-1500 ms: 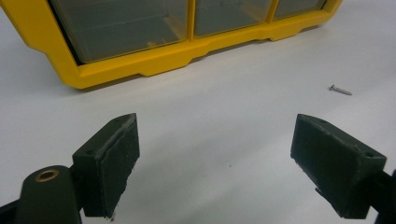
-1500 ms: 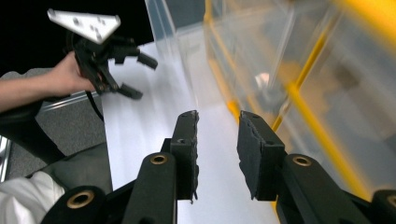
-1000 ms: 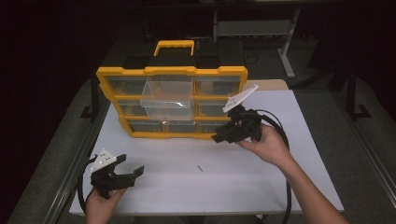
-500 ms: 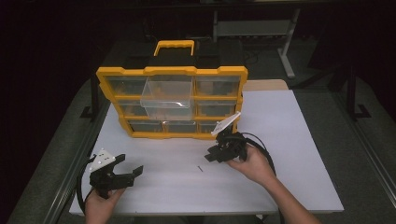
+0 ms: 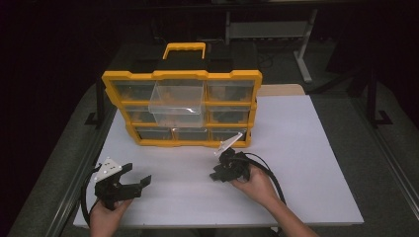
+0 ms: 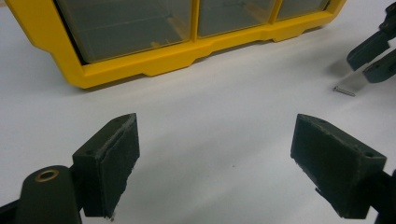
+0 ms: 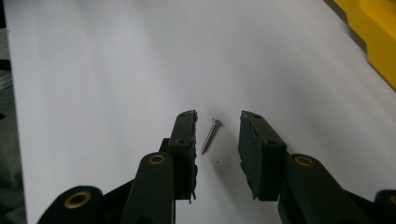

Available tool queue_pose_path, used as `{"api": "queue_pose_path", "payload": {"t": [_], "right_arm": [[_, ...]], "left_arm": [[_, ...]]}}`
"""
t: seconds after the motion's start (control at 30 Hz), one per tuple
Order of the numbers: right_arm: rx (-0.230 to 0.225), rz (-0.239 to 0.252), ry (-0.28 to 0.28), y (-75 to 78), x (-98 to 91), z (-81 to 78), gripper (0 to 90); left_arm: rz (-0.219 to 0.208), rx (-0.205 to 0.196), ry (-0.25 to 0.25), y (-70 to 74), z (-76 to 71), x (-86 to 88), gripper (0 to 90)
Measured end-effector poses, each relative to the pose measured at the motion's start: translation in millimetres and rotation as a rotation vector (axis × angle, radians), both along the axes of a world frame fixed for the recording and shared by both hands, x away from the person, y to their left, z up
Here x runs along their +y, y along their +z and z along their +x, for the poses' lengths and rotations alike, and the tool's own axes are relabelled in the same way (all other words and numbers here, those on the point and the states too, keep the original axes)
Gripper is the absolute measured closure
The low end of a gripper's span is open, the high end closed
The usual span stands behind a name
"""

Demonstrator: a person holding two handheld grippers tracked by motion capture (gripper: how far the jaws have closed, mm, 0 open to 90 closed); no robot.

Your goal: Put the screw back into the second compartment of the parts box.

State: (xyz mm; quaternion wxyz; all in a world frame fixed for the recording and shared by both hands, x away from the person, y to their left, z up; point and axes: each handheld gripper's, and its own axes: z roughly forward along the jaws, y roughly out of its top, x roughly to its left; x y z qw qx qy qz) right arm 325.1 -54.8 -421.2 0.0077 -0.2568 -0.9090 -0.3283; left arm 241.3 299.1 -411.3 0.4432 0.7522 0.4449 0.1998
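One screw [image 7: 209, 136], one organizer [image 5: 181, 110], two tongs [image 5: 129, 186].

The right gripper [image 5: 213, 177] has come down from in front of the yellow organizer [image 5: 118, 81] to the white table [image 5: 306, 148], toward its near edge. Its jaws now stand apart on either side of the screw [image 7: 209, 135], not touching it.

Yellow organizer [image 5: 182, 76] — clear drawers, black-padded tongs [image 7: 217, 140], silvery screw [image 7: 209, 136], plain white table [image 5: 296, 148]
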Motion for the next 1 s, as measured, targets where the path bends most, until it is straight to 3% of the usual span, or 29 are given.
{"api": "queue_pose_path", "payload": {"t": [0.2, 0.43, 0.53, 0.63, 0.83, 1.0], "right_arm": [[-0.012, -0.021, 0.001, -13.5, 11.1, 0.6, 68.3], [-0.052, -0.048, -0.009, -16.0, 15.3, -2.0, 72.7], [-0.114, -0.082, -0.004, -15.9, 18.3, -8.1, 75.9], [-0.147, -0.11, 0.0, -15.9, 20.6, -12.1, 79.0], [-0.12, -0.088, 0.001, -16.9, 17.5, -8.6, 86.5], [-0.093, -0.078, 0.01, -16.6, 16.4, -4.9, 87.2]], "left_arm": [[0.008, 0.0, 0.001, 0.7, -0.1, 1.6, 14.8], [-0.002, -0.003, 0.007, 0.4, -0.5, 1.9, 14.8], [0.0, -0.003, 0.006, 0.7, -0.7, 2.4, 14.8], [0.003, -0.001, 0.006, 0.9, -0.9, 2.3, 14.8], [0.003, 0.0, 0.006, 0.8, -1.3, 2.0, 14.8], [0.002, 0.001, 0.007, 0.8, -1.0, 1.7, 14.8]]}}
